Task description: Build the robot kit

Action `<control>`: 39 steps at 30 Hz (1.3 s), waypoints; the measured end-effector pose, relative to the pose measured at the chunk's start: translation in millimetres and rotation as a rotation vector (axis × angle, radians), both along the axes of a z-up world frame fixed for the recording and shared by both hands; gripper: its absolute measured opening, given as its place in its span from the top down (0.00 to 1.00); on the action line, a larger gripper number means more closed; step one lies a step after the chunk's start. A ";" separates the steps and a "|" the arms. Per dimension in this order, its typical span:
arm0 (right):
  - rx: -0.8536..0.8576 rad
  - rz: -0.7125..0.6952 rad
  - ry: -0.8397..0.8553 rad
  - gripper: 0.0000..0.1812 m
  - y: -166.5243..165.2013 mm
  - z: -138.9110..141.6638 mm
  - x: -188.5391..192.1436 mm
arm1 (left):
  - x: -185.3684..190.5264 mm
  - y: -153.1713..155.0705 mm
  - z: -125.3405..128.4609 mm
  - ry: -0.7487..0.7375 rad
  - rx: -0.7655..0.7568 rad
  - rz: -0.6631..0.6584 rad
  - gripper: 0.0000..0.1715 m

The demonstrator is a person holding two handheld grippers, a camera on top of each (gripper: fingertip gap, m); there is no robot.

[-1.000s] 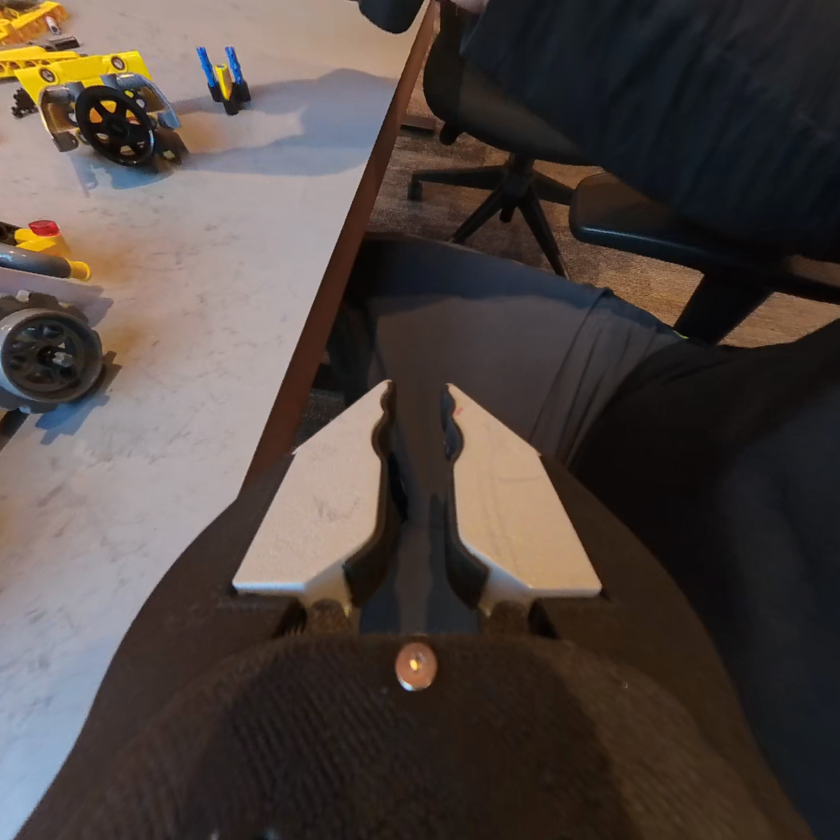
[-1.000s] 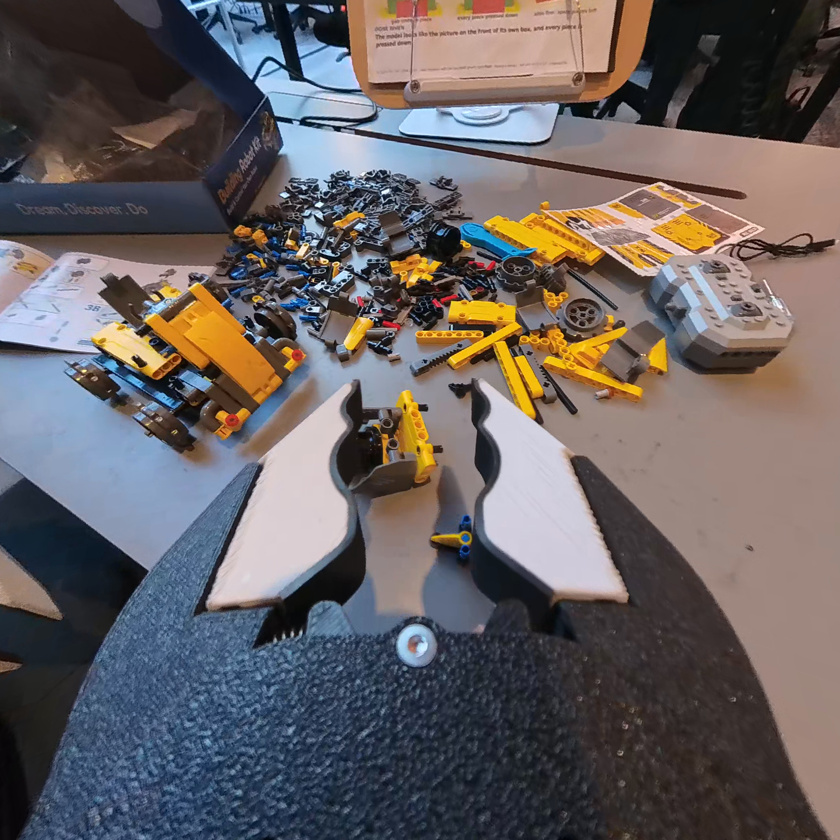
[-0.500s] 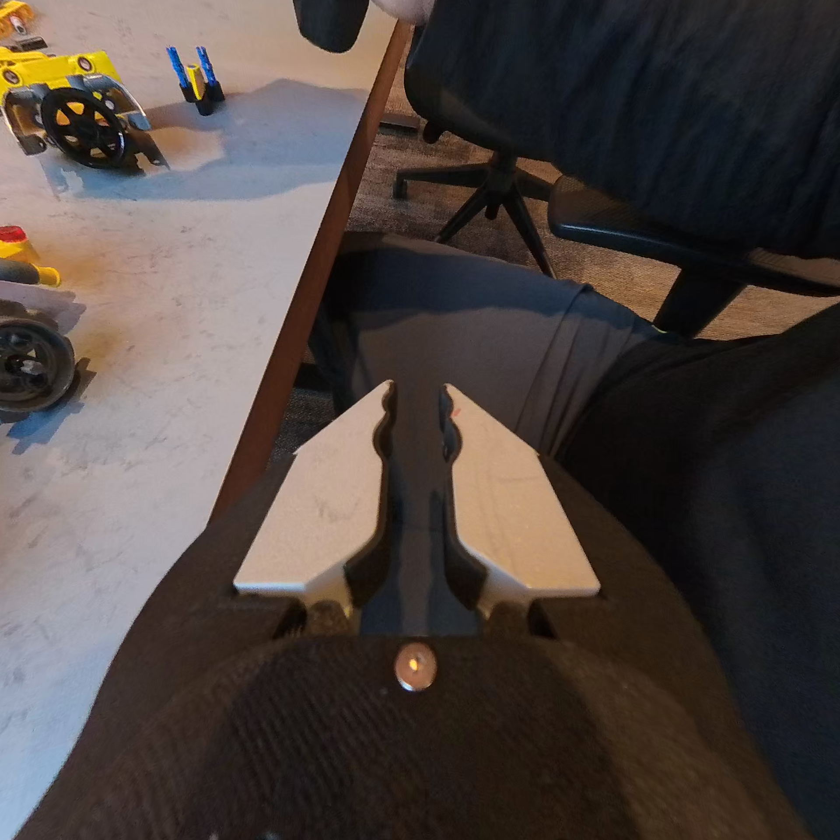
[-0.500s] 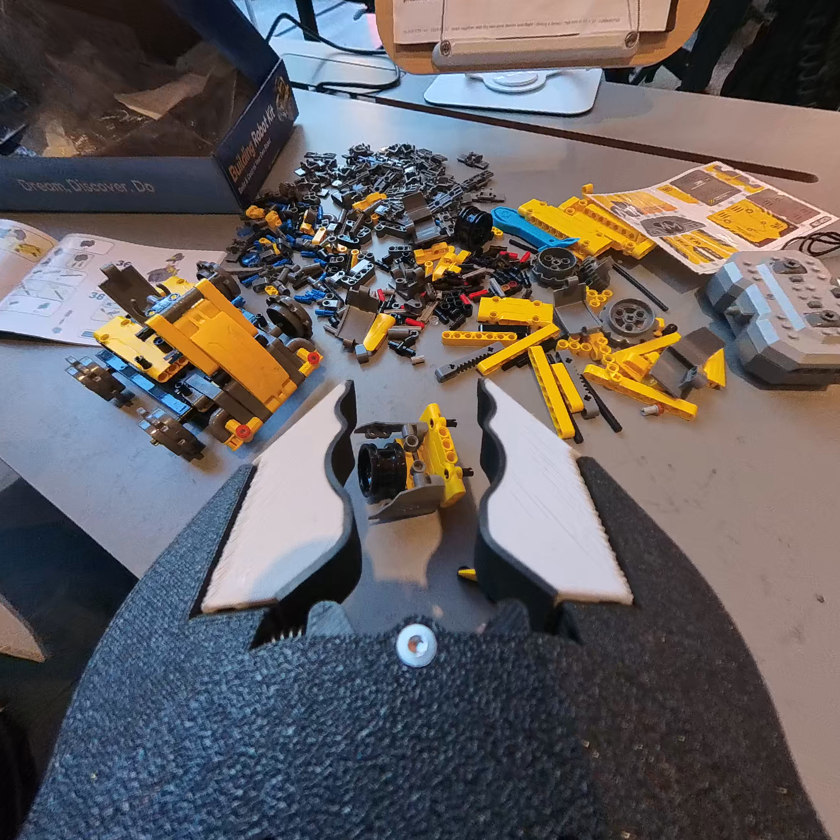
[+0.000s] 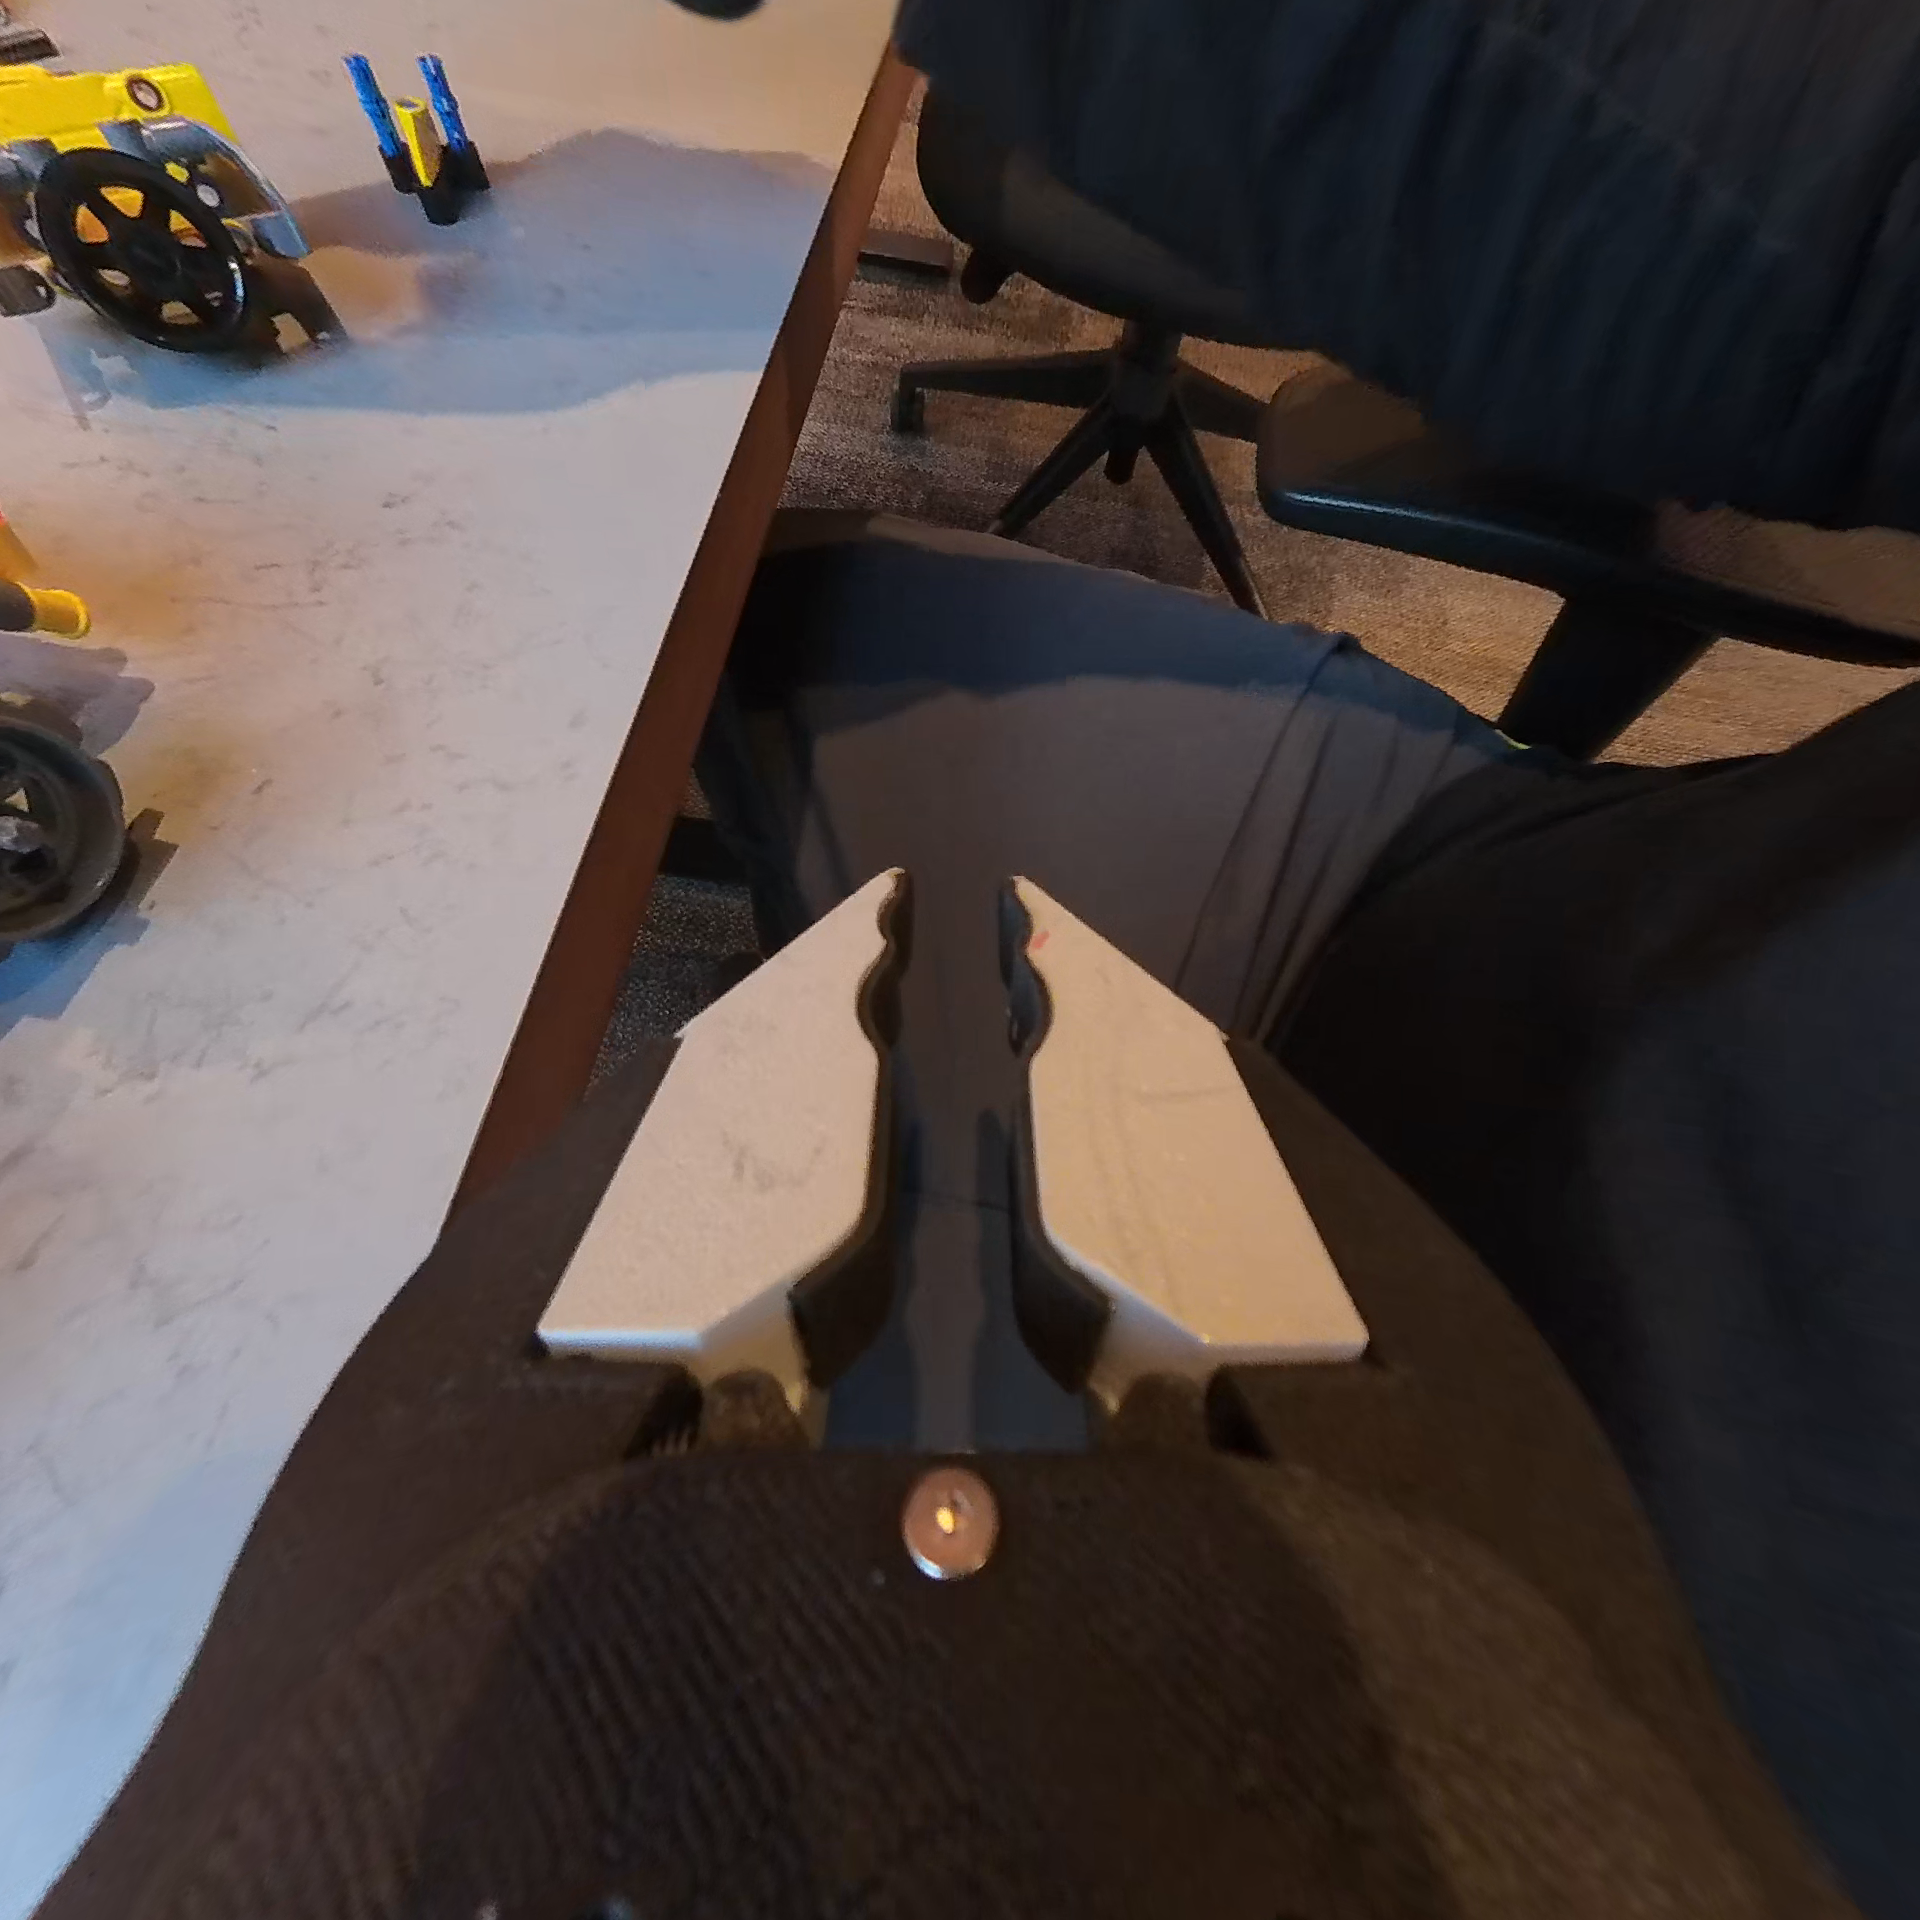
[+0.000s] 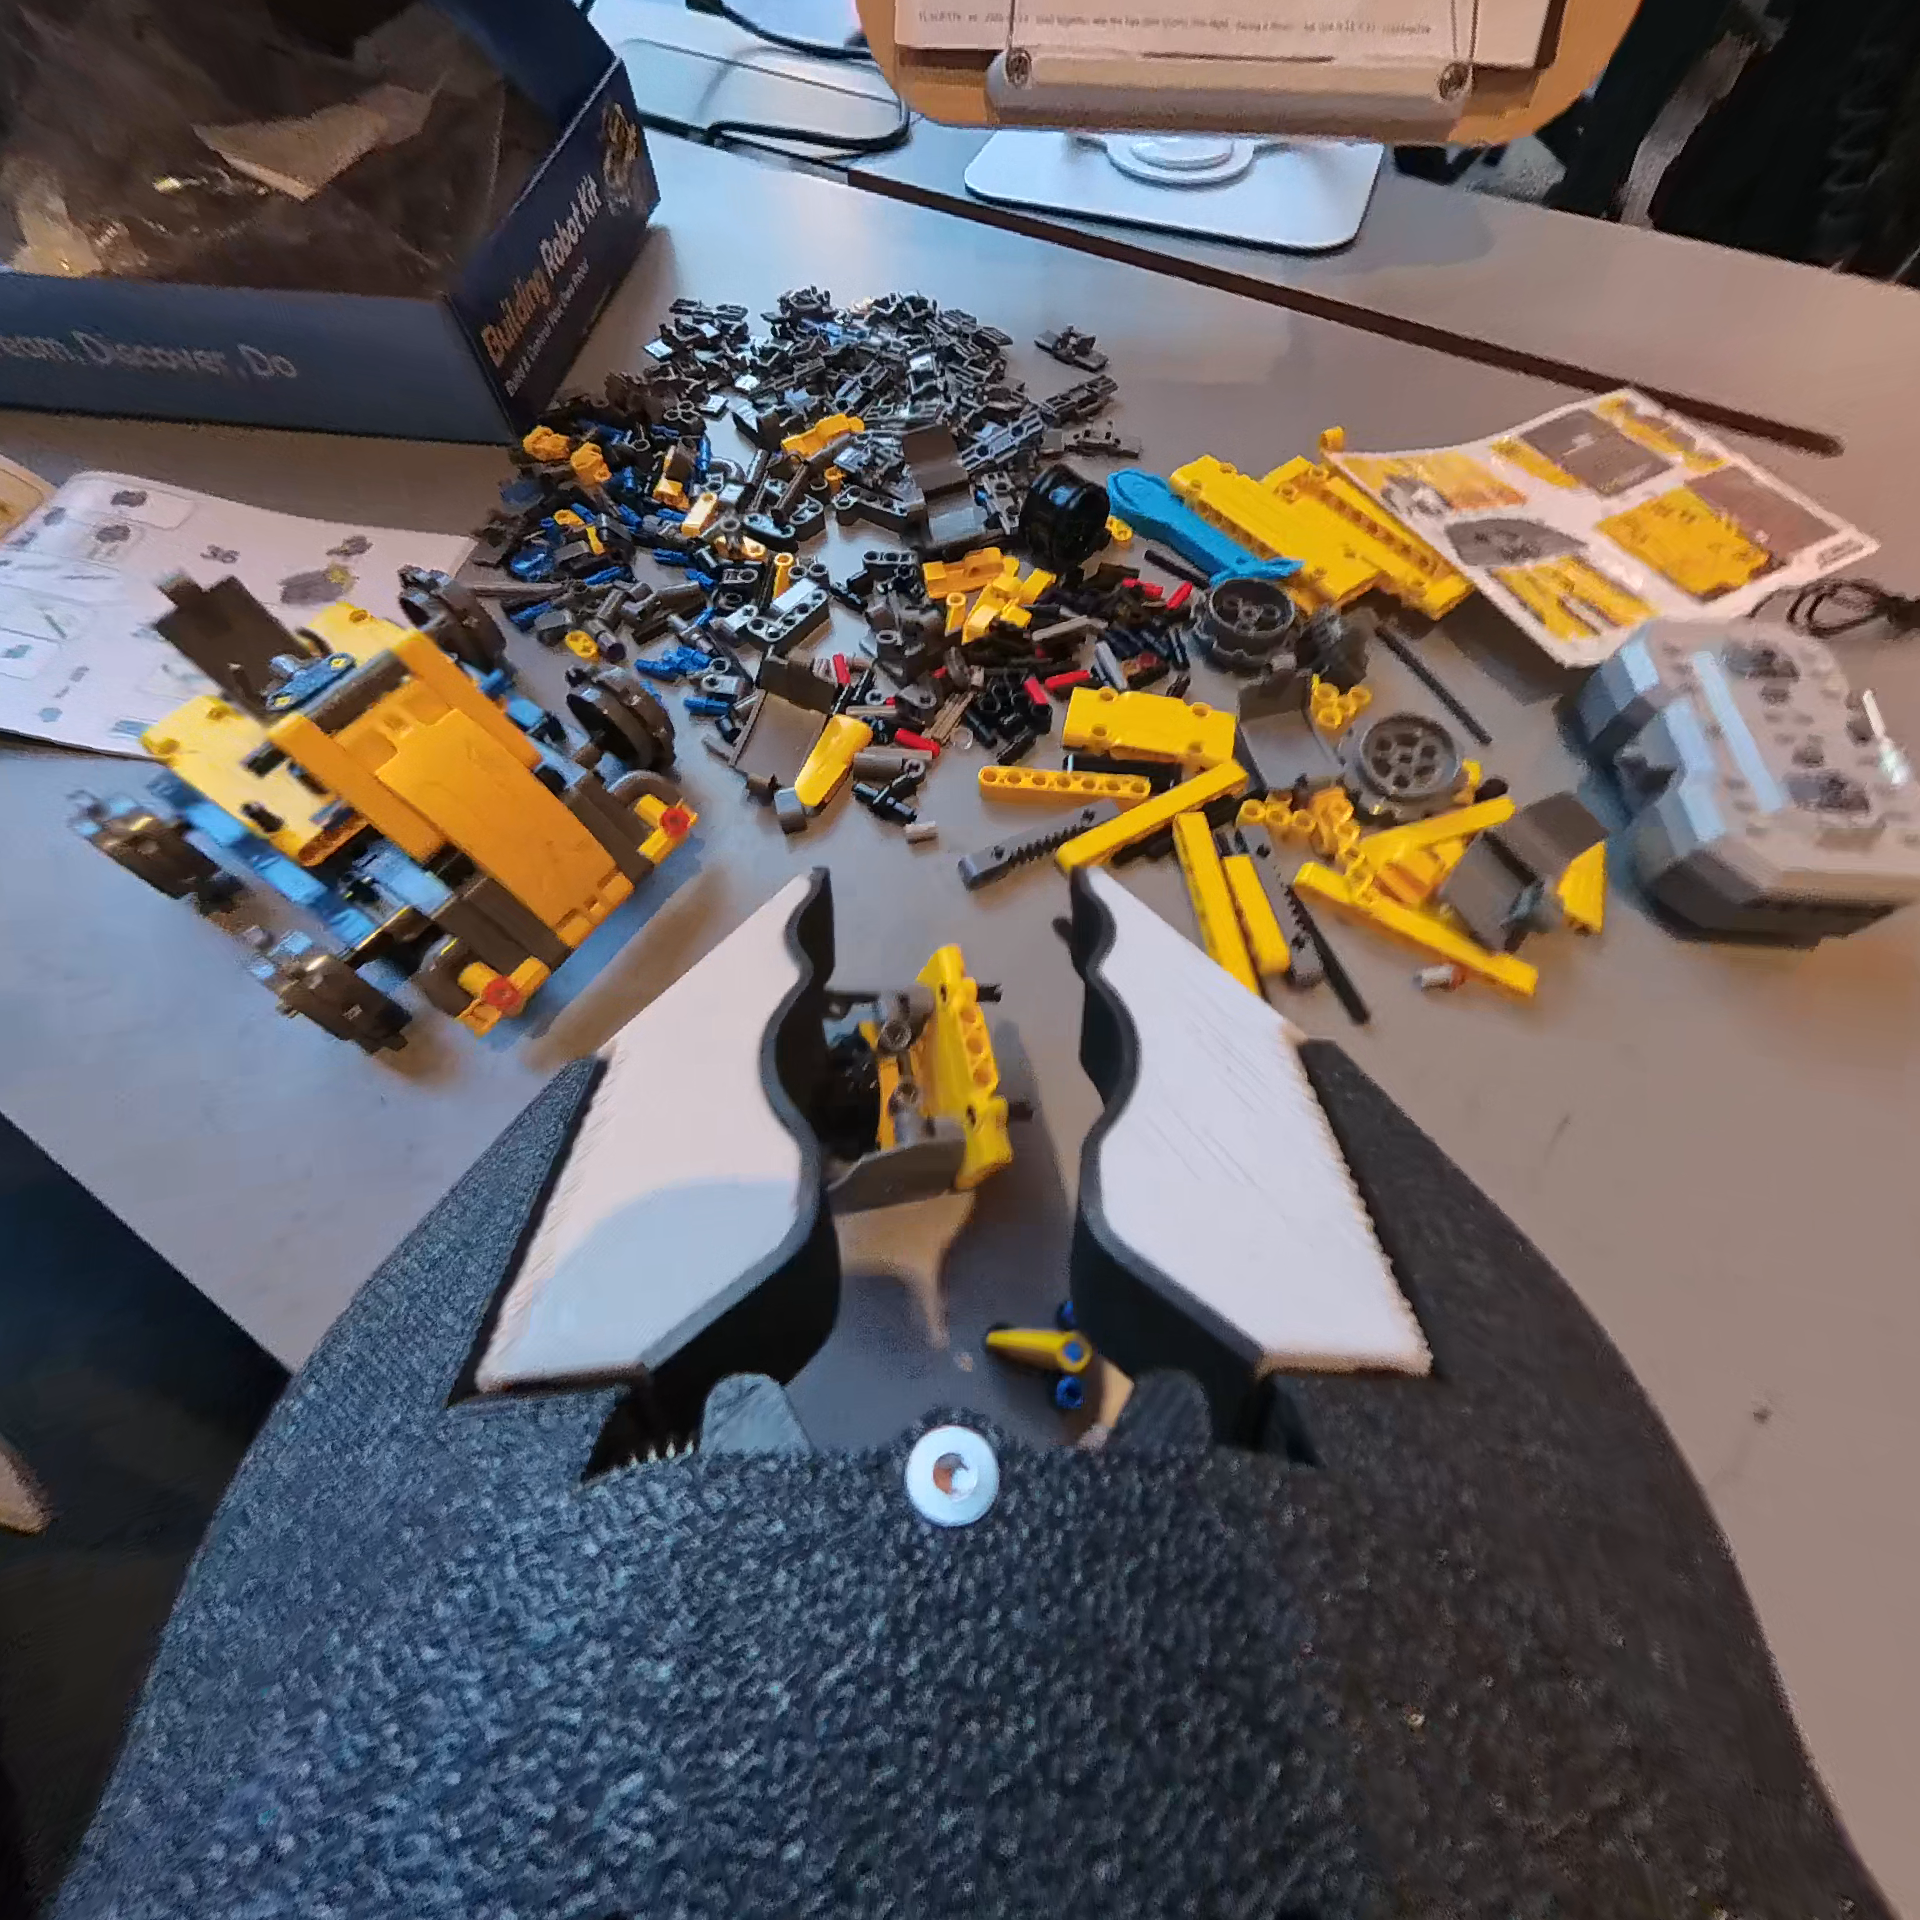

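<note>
My right gripper [image 6: 951, 883] is open, low over the grey table [image 6: 1558, 1195]. A small yellow and grey wheel subassembly [image 6: 925, 1070] lies between its fingers, its black wheel partly hidden behind the left finger. A small yellow and blue piece [image 6: 1039, 1351] lies near the base of the right finger. My left gripper [image 5: 956, 883] is empty with only a narrow gap between its fingers. It hangs past the table edge [image 5: 665, 675] above a person's lap [image 5: 1039, 748]. The same subassembly [image 5: 145, 239] and blue-pinned piece [image 5: 421, 135] show far off in the left wrist view.
A partly built yellow vehicle [image 6: 416, 790] stands left, on an instruction booklet [image 6: 62, 603]. Ahead is a pile of loose parts [image 6: 883, 582], a dark box [image 6: 312, 343], a sticker sheet [image 6: 1600, 520] and a grey controller [image 6: 1766, 779]. An office chair [image 5: 1132, 384] stands beside the table. My right tips are roughly 20 cm from the grey controller [image 6: 1766, 779].
My right gripper has moved forward toward the pile, so the wheel subassembly sits deeper between its open fingers. The left gripper has only drifted slightly; its finger gap is unchanged.
</note>
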State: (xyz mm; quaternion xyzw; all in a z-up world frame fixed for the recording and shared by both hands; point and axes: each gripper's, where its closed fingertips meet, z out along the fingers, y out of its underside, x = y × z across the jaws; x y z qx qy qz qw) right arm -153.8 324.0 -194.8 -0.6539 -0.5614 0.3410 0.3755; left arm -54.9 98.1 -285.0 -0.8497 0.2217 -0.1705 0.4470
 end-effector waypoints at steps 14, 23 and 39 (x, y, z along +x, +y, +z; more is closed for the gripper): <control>-0.018 0.070 -0.391 0.89 49.8 -30.3 -117.6 | -4.4 -0.6 4.8 -0.011 0.013 0.004 0.92; -0.166 0.226 -0.604 0.94 8.8 -75.2 -140.1 | -3.7 -2.9 9.0 -0.024 0.023 -0.005 0.92; -0.010 -0.243 -0.372 0.94 158.8 12.3 -87.7 | 7.9 -4.7 7.2 -0.012 0.017 -0.035 0.92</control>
